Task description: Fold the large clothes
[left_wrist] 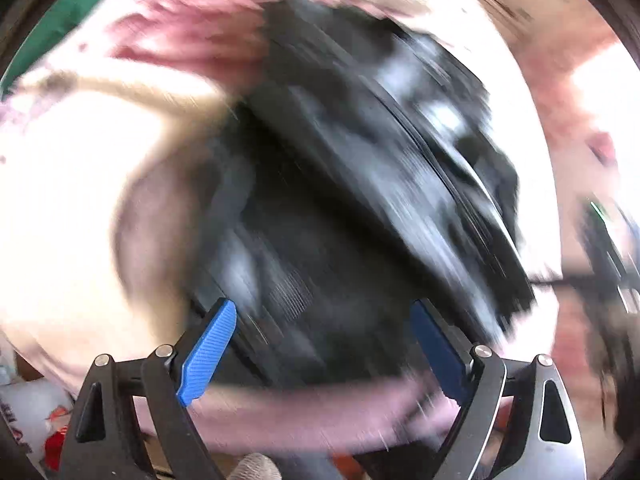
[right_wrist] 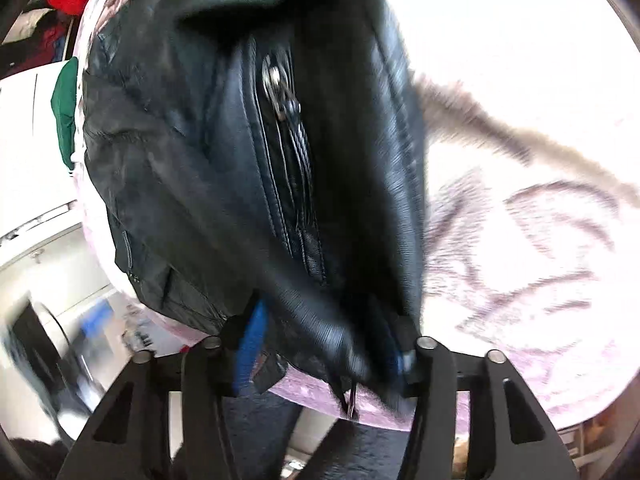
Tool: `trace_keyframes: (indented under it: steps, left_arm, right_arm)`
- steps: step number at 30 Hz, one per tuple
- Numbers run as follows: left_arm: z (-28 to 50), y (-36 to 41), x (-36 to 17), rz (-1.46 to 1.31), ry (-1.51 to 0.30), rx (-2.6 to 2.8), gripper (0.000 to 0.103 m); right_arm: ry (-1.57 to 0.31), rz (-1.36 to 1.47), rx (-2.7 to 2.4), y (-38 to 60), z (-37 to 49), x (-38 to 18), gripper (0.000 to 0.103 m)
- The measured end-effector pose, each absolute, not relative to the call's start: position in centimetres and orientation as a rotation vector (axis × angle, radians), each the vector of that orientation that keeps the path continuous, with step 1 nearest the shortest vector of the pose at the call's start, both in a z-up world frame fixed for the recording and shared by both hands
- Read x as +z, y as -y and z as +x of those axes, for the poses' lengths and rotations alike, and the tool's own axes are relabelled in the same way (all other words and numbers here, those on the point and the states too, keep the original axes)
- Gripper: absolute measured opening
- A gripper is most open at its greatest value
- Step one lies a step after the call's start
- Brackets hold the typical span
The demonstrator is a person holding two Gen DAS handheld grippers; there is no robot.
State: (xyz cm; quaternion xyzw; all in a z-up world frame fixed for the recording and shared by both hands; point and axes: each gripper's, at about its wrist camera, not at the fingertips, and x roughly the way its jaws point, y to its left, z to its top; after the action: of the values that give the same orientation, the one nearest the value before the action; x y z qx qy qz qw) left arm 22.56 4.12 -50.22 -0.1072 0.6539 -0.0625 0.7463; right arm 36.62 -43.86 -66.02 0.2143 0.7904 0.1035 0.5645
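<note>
Looking along the left gripper [left_wrist: 324, 348], its jaws stand wide apart, holding nothing; the black leather jacket [left_wrist: 360, 168], badly blurred, lies just ahead on the pink bedspread [left_wrist: 304, 412].

The right gripper [right_wrist: 324, 348] seems clamped on the jacket's hem [right_wrist: 340, 344]; its zipper [right_wrist: 288, 120] runs straight away.

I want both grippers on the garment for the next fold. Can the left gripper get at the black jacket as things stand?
Probably yes. The left gripper has its jaws apart, and the black jacket lies straight ahead of them on the pink cover with nothing between. The left wrist view is blurred, so contact cannot be judged.
</note>
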Motion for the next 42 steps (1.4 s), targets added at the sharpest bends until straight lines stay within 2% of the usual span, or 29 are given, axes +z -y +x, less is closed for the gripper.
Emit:
trace_keyframes:
  steps: [3, 7, 8, 9, 10, 13, 21, 23, 25, 28, 32, 33, 35, 36, 37, 38, 39, 41, 42]
  left_arm:
    - [29.4, -5.4, -52.1, -0.227, -1.377, -0.060, 0.089]
    - [38.4, -5.0, -57.5, -0.192, -1.447, 0.028, 0.086]
    - [39.8, -4.4, -58.5, -0.174, -1.461, -0.002, 0.080]
    - [40.5, -3.8, -58.9, -0.155, -1.453, -0.031, 0.060]
    - [41.1, -3.2, -58.9, -0.143, -1.430, -0.089, 0.034]
    - [41.5, -3.3, -58.5, -0.165, -1.395, -0.133, 0.024]
    - [41.1, -9.0, -58.8, -0.418, -1.373, -0.065, 0.022]
    - [41.2, -9.9, -58.2, -0.434, -1.350, -0.032, 0.017]
    - [41.9, -11.7, -58.2, -0.449, -1.349, 0.018, 0.017]
    - [41.6, -11.2, -57.4, -0.419, -1.372, -0.003, 0.017]
    - [39.1, -9.2, -54.0, -0.375, -1.366, -0.102, 0.018]
    - [38.2, -8.2, -53.3, -0.362, -1.358, -0.129, 0.019]
    - [37.3, -6.8, -52.9, -0.321, -1.360, -0.152, 0.031]
    - [36.9, -5.5, -53.3, -0.280, -1.365, -0.165, 0.055]
    - [37.0, -4.7, -53.9, -0.244, -1.371, -0.167, 0.088]
    - [37.3, -3.7, -55.2, -0.195, -1.381, -0.150, 0.095]
    - [37.3, -3.2, -56.9, -0.142, -1.403, -0.120, 0.095]
    - [37.8, -3.1, -60.9, -0.101, -1.466, -0.073, 0.103]
    - [38.2, -3.3, -61.4, -0.120, -1.478, -0.071, 0.103]
  right_arm:
    - [-1.784, 0.586, 0.200, 44.9, 37.5, -63.3, 0.060]
    - [-1.712, 0.677, 0.130, 46.5, 38.3, -61.5, 0.060]
    - [-1.707, 0.689, 0.113, 47.1, 38.5, -61.4, 0.060]
    - [-1.701, 0.703, 0.094, 47.4, 38.6, -61.2, 0.060]
    - [-1.694, 0.723, 0.074, 47.8, 38.8, -61.0, 0.060]
    - [-1.671, 0.765, 0.042, 48.9, 39.4, -60.5, 0.060]
    - [-1.674, 0.712, 0.126, 46.3, 39.6, -60.7, 0.060]
    - [-1.687, 0.684, 0.143, 45.3, 39.6, -62.1, 0.060]
    - [-1.714, 0.667, 0.170, 44.5, 39.6, -63.2, 0.060]
    - [-1.744, 0.615, 0.159, 43.2, 39.4, -64.6, 0.060]
    - [-1.644, 0.600, 0.137, 43.6, 39.7, -61.9, 0.060]
    - [-1.616, 0.608, 0.141, 43.7, 39.4, -61.3, 0.060]
    - [-1.592, 0.667, 0.184, 43.6, 39.1, -60.6, 0.060]
    - [-1.611, 0.706, 0.228, 43.2, 39.0, -61.1, 0.060]
    - [-1.634, 0.731, 0.262, 42.7, 39.0, -61.9, 0.060]
    - [-1.663, 0.723, 0.263, 42.3, 39.0, -63.1, 0.060]
    - [-1.700, 0.679, 0.211, 42.2, 39.1, -64.7, 0.060]
    - [-1.740, 0.627, 0.141, 42.4, 39.6, -67.2, 0.048]
    - [-1.768, 0.622, 0.108, 42.6, 40.1, -68.2, 0.048]
